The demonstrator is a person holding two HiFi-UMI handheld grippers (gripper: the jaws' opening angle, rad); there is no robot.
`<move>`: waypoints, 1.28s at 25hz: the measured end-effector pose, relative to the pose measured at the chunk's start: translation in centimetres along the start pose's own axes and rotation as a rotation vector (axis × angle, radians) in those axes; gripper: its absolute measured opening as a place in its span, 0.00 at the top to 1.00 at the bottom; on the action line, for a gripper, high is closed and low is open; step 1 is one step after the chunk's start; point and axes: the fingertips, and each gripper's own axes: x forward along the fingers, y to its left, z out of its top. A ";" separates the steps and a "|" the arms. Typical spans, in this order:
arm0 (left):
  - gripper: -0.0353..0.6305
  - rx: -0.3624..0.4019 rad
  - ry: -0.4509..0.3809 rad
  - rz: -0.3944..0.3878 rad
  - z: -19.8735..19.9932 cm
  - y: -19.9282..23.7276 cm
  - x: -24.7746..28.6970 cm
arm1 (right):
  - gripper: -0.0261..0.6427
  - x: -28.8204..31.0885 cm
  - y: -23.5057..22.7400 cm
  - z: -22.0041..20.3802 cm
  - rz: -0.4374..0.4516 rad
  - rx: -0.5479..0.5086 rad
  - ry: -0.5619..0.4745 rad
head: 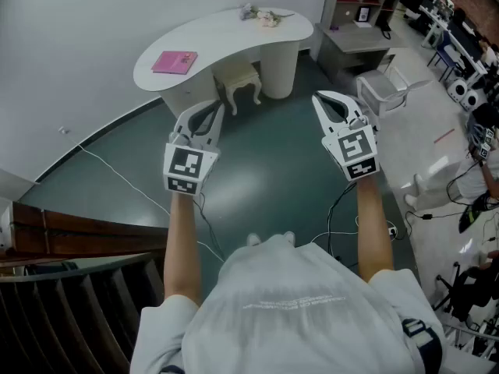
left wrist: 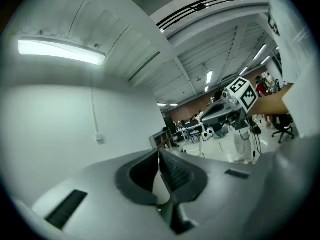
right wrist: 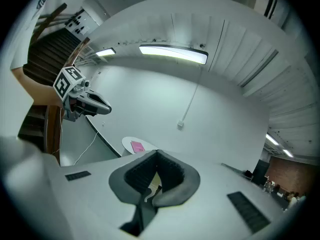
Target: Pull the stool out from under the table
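Closest below, a white-shirted torso (head: 296, 310) is seen, well apart from the curved white pedestal table (head: 226, 33). Under its front edge the small cream stool with carved legs (head: 238, 80) is tucked. The left gripper (head: 217, 109) and the right gripper (head: 321, 98) are held level, jaws pressed together on nothing (they should be opened before the seat rim is reached, and the pull kept straight). Small items, unidentifiable, are kept in a grey open shelf unit (head: 334, 10).
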 end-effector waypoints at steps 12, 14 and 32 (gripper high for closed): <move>0.92 0.003 0.031 0.011 -0.1 -1.6 1.0 | 0.94 -0.6 -1.6 -2.2 0.003 0.029 0.013; 0.92 -0.003 0.041 0.019 -0.2 -2.1 1.4 | 0.94 -0.8 -2.3 -2.6 0.008 0.059 -0.006; 0.92 -0.002 0.106 0.036 -0.8 -3.9 8.1 | 0.94 1.7 -7.6 -7.2 0.068 0.093 -0.008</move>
